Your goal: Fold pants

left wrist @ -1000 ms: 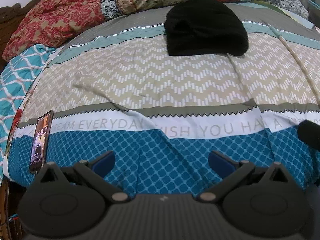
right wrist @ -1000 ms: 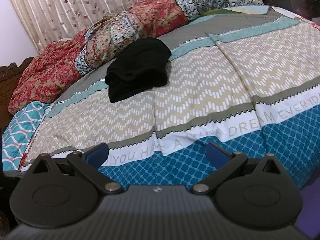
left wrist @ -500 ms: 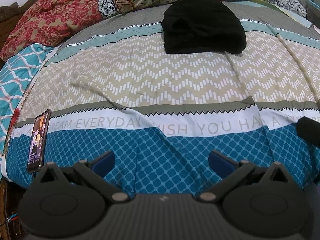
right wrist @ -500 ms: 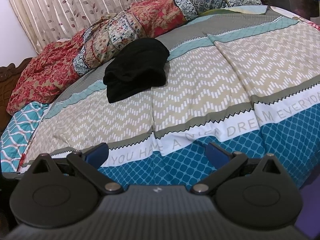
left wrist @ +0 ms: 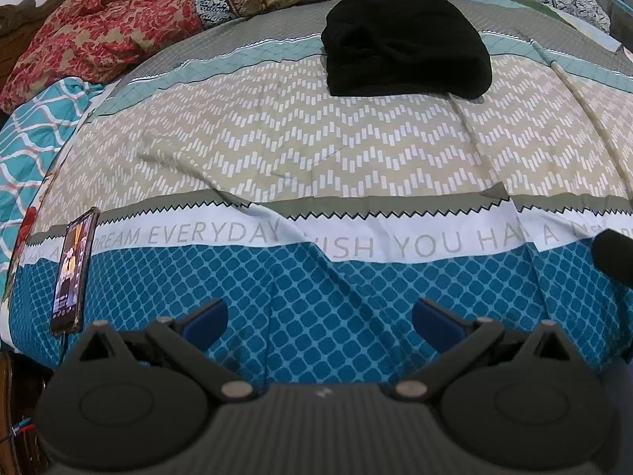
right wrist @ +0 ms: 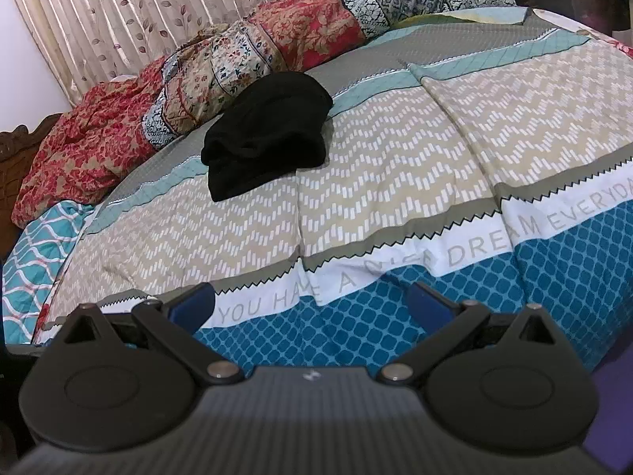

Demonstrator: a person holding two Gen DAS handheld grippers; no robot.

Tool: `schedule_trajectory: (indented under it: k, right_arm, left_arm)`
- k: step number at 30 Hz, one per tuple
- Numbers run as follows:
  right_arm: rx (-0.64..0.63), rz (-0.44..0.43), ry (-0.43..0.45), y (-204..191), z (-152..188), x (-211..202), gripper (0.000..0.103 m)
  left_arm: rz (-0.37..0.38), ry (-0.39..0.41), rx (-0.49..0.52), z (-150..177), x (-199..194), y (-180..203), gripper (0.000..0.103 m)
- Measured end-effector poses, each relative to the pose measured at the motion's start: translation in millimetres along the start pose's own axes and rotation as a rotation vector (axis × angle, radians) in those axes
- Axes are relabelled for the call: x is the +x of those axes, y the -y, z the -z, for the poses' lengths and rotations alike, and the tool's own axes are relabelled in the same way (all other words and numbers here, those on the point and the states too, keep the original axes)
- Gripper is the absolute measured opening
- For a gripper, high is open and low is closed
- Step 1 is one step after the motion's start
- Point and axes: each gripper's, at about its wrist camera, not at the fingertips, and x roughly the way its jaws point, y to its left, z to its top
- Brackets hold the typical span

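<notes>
The black pants (left wrist: 405,43) lie bundled in a compact pile on the far part of the patterned bedspread (left wrist: 316,150). They also show in the right wrist view (right wrist: 267,130), far ahead and a little left. My left gripper (left wrist: 319,318) is open and empty, low over the blue band near the bed's front edge. My right gripper (right wrist: 310,306) is open and empty, also near the front edge. Both are well short of the pants.
A phone (left wrist: 73,273) lies on the bedspread at the front left. Crumpled red and floral quilts (right wrist: 237,63) are heaped along the far side, before a curtain (right wrist: 158,8). A teal patterned sheet (left wrist: 27,138) hangs at the left edge.
Both views have shifted slightly; the pants sit a bit nearer and higher in frame. Both grippers stay open and empty.
</notes>
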Motion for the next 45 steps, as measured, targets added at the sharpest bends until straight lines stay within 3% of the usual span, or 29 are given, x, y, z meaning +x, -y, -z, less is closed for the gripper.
schedule_trajectory:
  k: [35,45]
  right_arm:
    - [0.0,0.004,-0.008,0.8,1.7,2.1,0.103]
    - [-0.002,0.004,-0.009,0.4,1.4,3.2,0.103]
  left_arm:
    - [-0.012,-0.008,0.03,1.8,2.9,4.7,0.103]
    - [-0.11,0.068,0.065,-0.9,-3.6,5.3,0.103]
